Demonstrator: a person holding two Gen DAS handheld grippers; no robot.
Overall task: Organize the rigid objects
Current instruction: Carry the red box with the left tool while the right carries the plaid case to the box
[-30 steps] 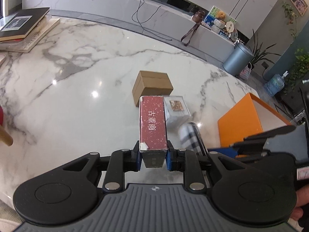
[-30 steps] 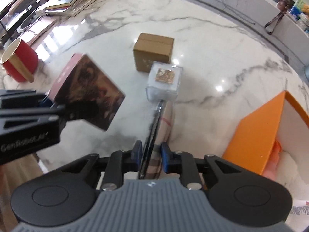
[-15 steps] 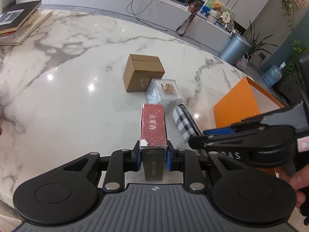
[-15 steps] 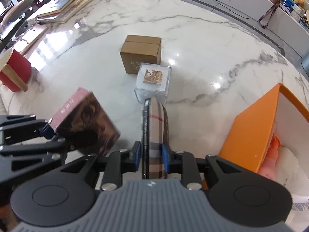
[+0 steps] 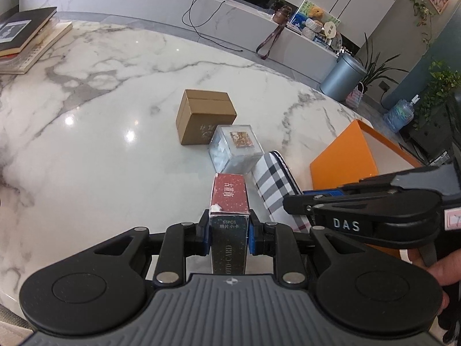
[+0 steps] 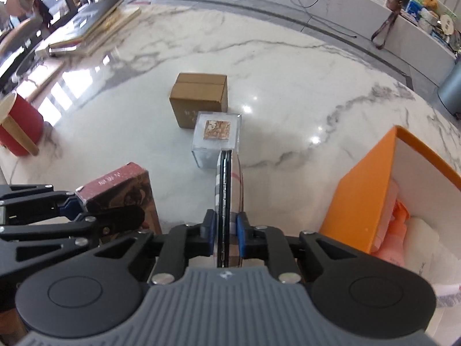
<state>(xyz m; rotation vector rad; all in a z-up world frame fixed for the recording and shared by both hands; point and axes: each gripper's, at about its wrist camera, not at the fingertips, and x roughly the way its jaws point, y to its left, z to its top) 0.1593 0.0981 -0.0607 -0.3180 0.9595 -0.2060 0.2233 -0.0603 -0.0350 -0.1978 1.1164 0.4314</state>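
My left gripper (image 5: 229,238) is shut on a dark red photo-card box (image 5: 230,199), held above the marble table (image 5: 100,150). The box also shows in the right wrist view (image 6: 121,193). My right gripper (image 6: 226,238) is shut on a thin plaid-covered case (image 6: 229,184), held edge-up; it also shows in the left wrist view (image 5: 275,186). A brown cardboard box (image 5: 204,116) and a clear cube box (image 5: 236,148) stand on the table ahead, touching. An open orange box (image 6: 383,190) is to the right.
A stack of books (image 5: 23,37) lies at the far left. A red cup (image 6: 17,127) with a wooden stick is at the left table edge. A pink bottle (image 6: 394,239) lies inside the orange box. A grey bin (image 5: 343,77) stands beyond the table.
Both grippers pulled back slightly with their objects. The plaid case now stands edge-up close behind the clear cube, and the red box sits lower, left of it.
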